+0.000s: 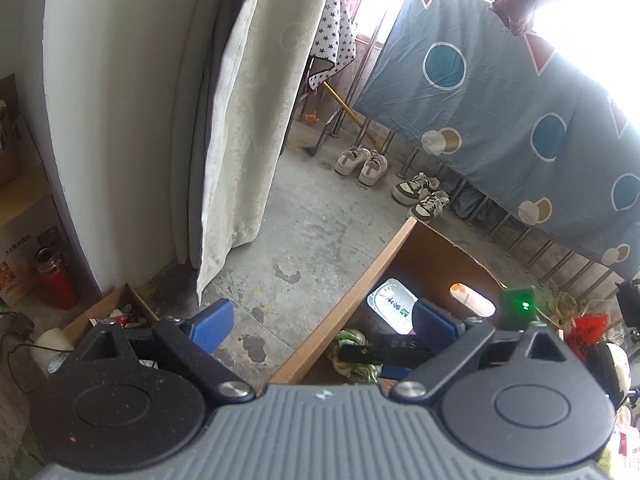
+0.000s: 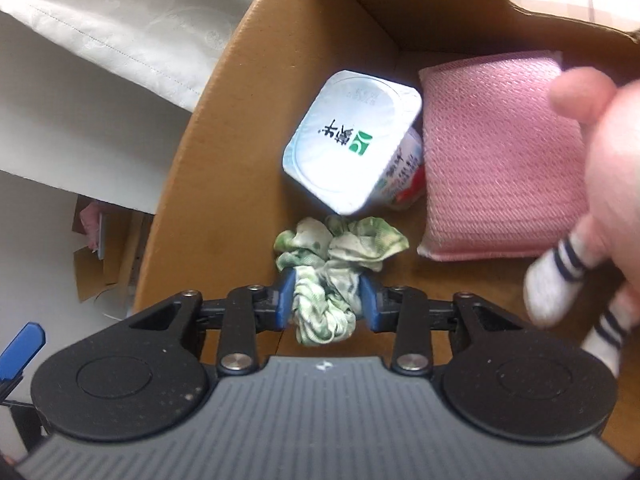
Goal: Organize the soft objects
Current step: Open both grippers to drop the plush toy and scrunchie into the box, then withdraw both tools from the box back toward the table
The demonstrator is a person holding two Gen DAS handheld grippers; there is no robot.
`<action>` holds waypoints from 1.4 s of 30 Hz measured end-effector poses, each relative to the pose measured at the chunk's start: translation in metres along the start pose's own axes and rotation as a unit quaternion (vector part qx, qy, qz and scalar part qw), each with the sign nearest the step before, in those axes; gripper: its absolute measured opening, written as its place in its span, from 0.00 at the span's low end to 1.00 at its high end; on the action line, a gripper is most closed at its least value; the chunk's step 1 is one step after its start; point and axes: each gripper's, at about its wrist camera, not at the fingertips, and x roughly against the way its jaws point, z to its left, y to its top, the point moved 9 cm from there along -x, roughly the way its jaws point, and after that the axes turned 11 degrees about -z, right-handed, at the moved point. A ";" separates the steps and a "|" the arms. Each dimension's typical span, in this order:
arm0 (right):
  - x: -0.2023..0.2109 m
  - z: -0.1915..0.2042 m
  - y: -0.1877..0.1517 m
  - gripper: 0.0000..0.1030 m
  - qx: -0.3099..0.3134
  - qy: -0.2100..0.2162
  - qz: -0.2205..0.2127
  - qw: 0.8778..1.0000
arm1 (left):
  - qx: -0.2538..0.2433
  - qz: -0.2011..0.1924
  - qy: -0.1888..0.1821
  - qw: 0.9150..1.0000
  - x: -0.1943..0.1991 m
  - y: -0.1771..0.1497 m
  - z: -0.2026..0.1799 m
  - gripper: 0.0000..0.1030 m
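My right gripper is shut on a green-and-white fabric scrunchie inside a brown cardboard box, low over its floor. In the box lie a white yogurt cup on its side and a pink woven sponge pad. A pink plush toy with striped legs hangs at the right edge. My left gripper is open and empty above the box's near wall. In the left wrist view the scrunchie, the yogurt cup and the right gripper show inside the box.
A cream curtain hangs at the left over a concrete floor. Two pairs of sneakers stand by a blue patterned sheet on a railing. A small box of clutter and a red bottle sit at the lower left.
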 end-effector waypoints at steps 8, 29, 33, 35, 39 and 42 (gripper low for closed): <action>0.050 0.025 0.000 0.80 -0.014 0.030 -0.011 0.999 | 0.003 -0.016 -0.002 1.000 0.027 0.001 -0.008 0.94; 0.495 -0.119 -0.076 0.93 -0.043 0.171 -0.234 0.956 | -0.155 -0.033 -0.189 0.969 0.189 -0.114 -0.195 0.99; 0.539 -0.204 -0.128 0.96 -0.057 0.107 -0.285 0.951 | -0.215 -0.017 -0.244 0.946 0.190 -0.175 -0.249 0.99; 0.544 -0.240 -0.153 0.96 -0.075 0.088 -0.293 0.949 | -0.252 -0.010 -0.265 0.931 0.189 -0.206 -0.274 0.99; 0.530 -0.295 -0.181 0.96 -0.132 0.098 -0.294 0.941 | -0.327 -0.022 -0.278 0.903 0.185 -0.255 -0.321 0.99; 0.502 -0.308 -0.173 0.95 -0.152 0.103 -0.286 0.940 | -0.372 -0.037 -0.260 0.890 0.172 -0.277 -0.346 0.98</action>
